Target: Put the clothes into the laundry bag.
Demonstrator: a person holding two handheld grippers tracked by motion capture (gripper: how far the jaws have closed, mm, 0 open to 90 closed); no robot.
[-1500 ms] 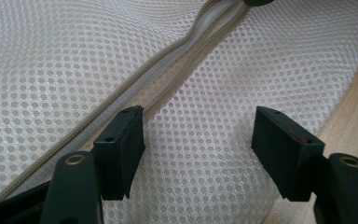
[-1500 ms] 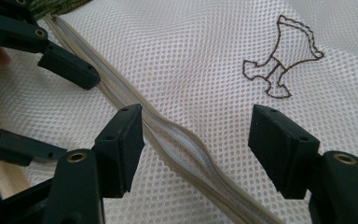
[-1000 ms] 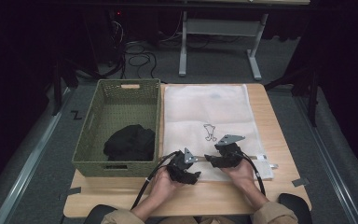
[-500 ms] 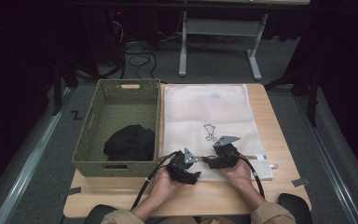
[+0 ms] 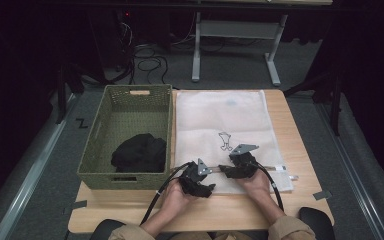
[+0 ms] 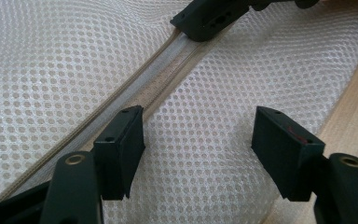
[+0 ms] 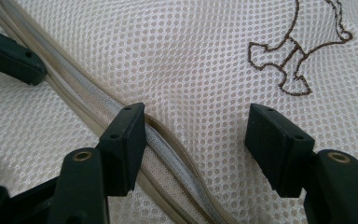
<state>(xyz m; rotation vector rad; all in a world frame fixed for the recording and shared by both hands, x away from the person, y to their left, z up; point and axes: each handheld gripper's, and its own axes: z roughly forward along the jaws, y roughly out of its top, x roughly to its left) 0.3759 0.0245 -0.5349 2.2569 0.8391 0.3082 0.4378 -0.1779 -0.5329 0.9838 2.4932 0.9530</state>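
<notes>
Mesh bag, white and flat, covers the right half of the wooden table, its long side running from twelve to six o'clock, so that its zipper lies crosswise along the near end where both hands can reach it without stretching. A small brown outline figure is stitched just beyond the zipper, toward twelve. At nine o'clock from the bag, touching or nearly touching its edge, stands a green woven basket with a black bundle of cloth inside, probably the laundry that the bag is meant to take. The left gripper hovers low over the mesh at the six o'clock edge, its jaws spread wide and holding nothing; one jaw sits right at the zipper tape and the other toward the bare table, which looks like a stance for pinching the fabric beside the seam to steady it. The right gripper sits just at three o'clock from the left one, also spread wide and empty, one jaw resting on or barely above the zipper where the tape buckles a little, the other over plain mesh near the figure. I judge the two are set close together so one can hold the cloth while the other works the zipper; no slider is visible between them, so where it lies I cannot tell.
</notes>
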